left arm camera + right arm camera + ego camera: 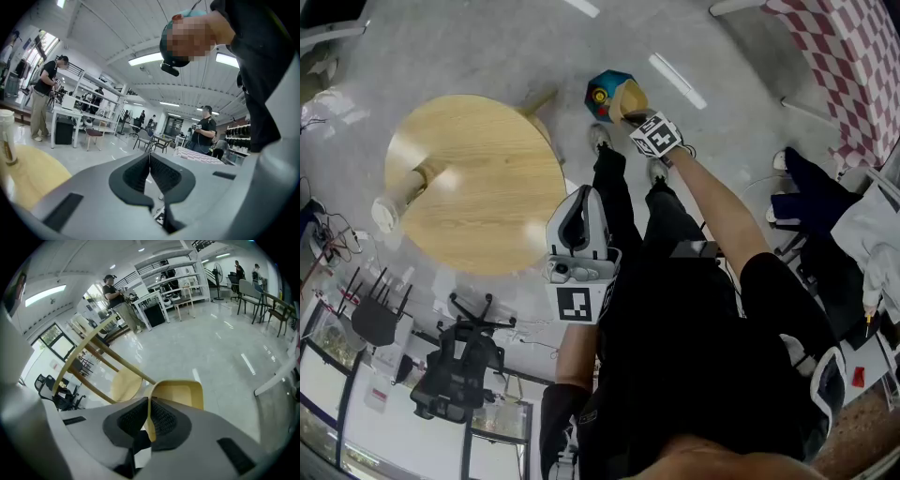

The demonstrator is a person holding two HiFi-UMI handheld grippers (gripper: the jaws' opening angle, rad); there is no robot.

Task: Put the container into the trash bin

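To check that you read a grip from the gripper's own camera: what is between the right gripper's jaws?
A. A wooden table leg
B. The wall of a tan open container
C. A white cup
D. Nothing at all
B: in the right gripper view, the right gripper is clamped on the thin wall of the tan container, which sticks out beyond its jaws.

Your round wooden tabletop (478,178) carries one pale cup (397,200) near its edge (standing upright); beyond it, the blue trash bin (601,92) sits on the grey floor (487,47).
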